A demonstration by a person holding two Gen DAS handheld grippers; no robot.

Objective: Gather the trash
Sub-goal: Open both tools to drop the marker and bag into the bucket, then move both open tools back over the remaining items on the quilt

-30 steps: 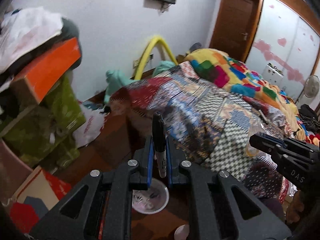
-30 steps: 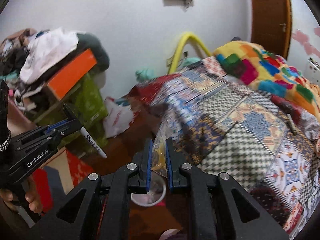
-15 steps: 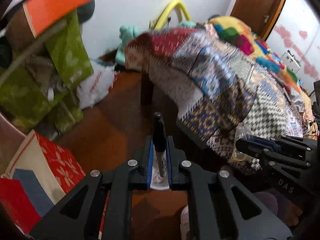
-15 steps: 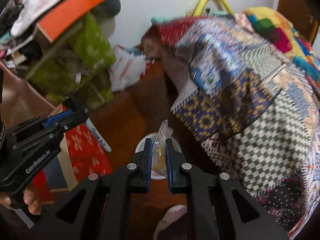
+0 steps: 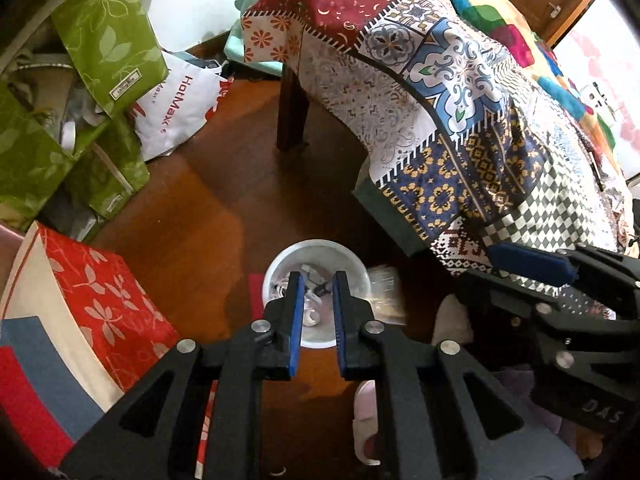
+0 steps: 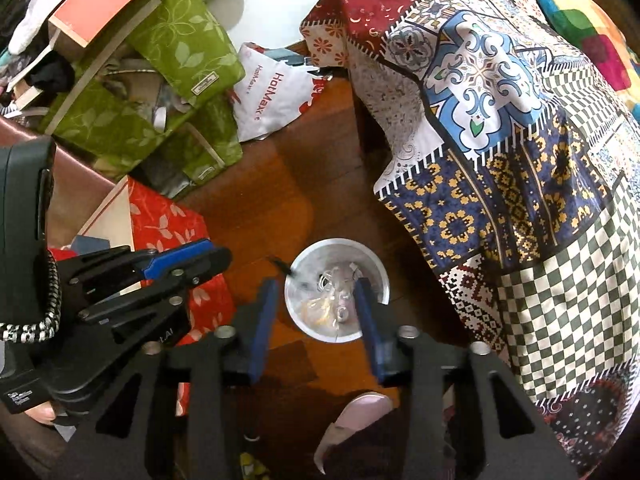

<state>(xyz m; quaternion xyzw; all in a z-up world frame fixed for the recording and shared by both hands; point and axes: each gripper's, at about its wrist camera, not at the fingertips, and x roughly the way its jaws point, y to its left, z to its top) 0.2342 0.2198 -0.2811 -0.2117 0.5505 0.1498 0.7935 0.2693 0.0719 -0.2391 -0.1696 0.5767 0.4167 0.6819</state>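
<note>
Change: half a second ago the left tongs [image 5: 314, 276] pinched a black marker [image 6: 283, 266] and the right tongs [image 6: 316, 284] pinched a clear wrapper [image 6: 320, 306]; now neither is between any pads.
Left tongs: jaws opening, a narrow gap, nothing in it, pointing steeply down over the white cup [image 6: 378, 270].
Right tongs: jaws opening, spread wide, nothing between them, also aimed down at the cup.
Cup: stands upright on the wooden floor [image 6: 280, 200], mouth up, beside the draped bed, already holding pale scraps.
Marker, place: a dark blurred streak at the cup's left rim in the right view, apparently dropping in.
Marker, axis: long axis slanted, upper end outside the rim to the left, lower end pointing down into the cup; too smeared to tell cap from tip.
Wrapper, place: crumpled and yellowish, seen within the cup's outline from the right view; the left view shows a blurred patch just beside the rim, so whether it has landed inside I cannot tell.
Meaning: both pieces look released at the cup; this drop seems nearly done, provided the marker does not tip out over the rim.
</note>
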